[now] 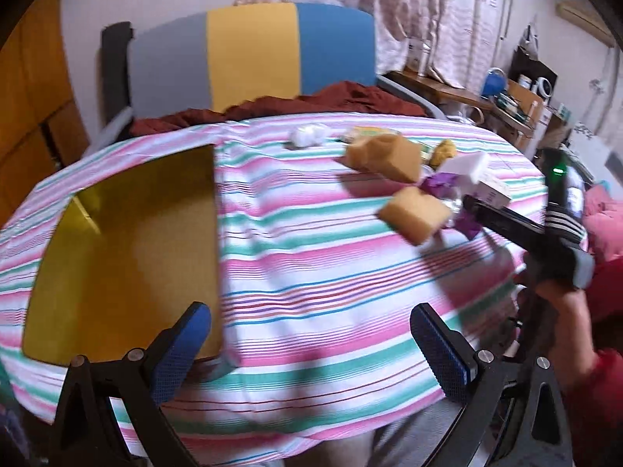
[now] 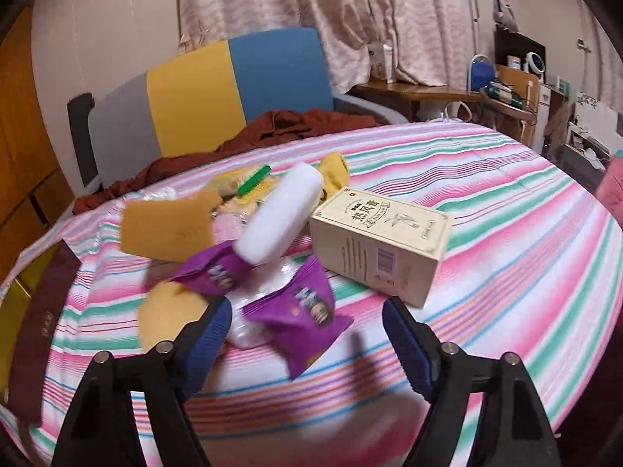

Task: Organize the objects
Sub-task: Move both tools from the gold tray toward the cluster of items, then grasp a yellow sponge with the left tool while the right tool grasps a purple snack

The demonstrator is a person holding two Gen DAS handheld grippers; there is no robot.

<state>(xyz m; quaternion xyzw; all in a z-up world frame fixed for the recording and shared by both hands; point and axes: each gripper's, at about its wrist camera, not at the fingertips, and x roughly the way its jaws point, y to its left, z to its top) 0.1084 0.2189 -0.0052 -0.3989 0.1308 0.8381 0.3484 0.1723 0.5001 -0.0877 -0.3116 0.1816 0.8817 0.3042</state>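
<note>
Left tongs (image 1: 307, 344) hang over the striped tabletop (image 1: 331, 272), blue pads spread wide with nothing but cloth between them; just beside the left pad lies the open yellow box (image 1: 128, 257), flat on the stripes, its inside bare as far as can be seen; across the cloth, well apart from the box, sits the jumble of things; two tan sponges (image 1: 414, 214) show in the left wrist view, a crumpled white wad (image 1: 307, 134) behind them; at the right edge a hand (image 1: 560, 303) with a red sleeve grips the other tool; over to the right tongs (image 2: 305, 330), jaws open, tipped down at the pile; a purple snack packet (image 2: 303, 311) lies between the pads, and whether the pads touch it cannot be told; a second purple packet (image 2: 218, 272) lies just behind, touching a white oblong block (image 2: 280, 218) that leans tilted across the heap; a cream carton (image 2: 381, 241) with printed characters lies on its side just right of the block; a green-handled brush (image 2: 255, 181) rests at the back of the heap; behind the tabletop, a chair (image 2: 233, 89) in grey, yellow and blue, with dark red cloth (image 2: 272, 128) bunched on its seat.
</note>
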